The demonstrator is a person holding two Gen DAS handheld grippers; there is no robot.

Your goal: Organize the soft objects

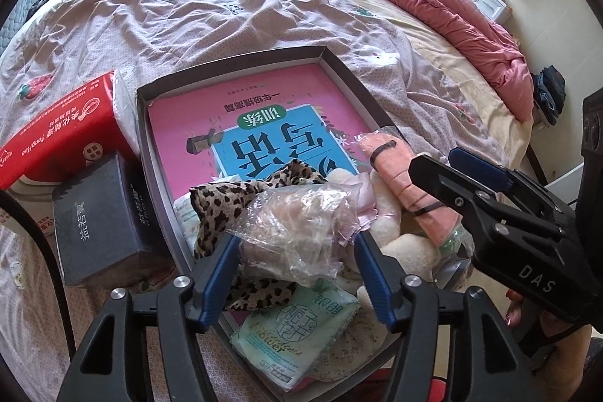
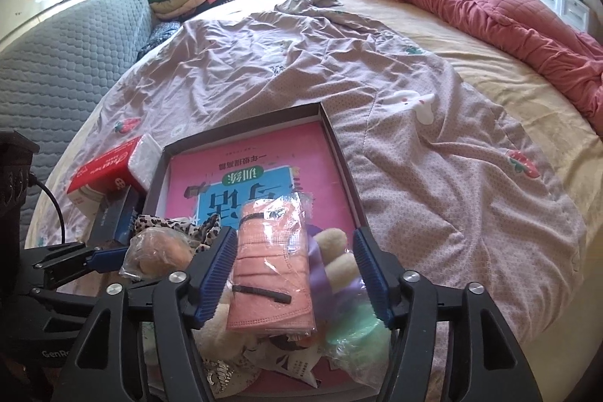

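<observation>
A: What is hidden in the gray tray (image 1: 158, 153)?

B: A pile of soft items covers the near half of the pink book (image 1: 264, 123).

A: Anything cut off?

B: The red box (image 1: 64, 134) runs past the left edge; its small print is unreadable.

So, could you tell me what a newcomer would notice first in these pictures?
Probably the pink book lying flat in the grey tray on the bed, with soft things heaped at the tray's near end. The left gripper straddles a clear bag there, and the right gripper a wrapped pink cloth.
</observation>
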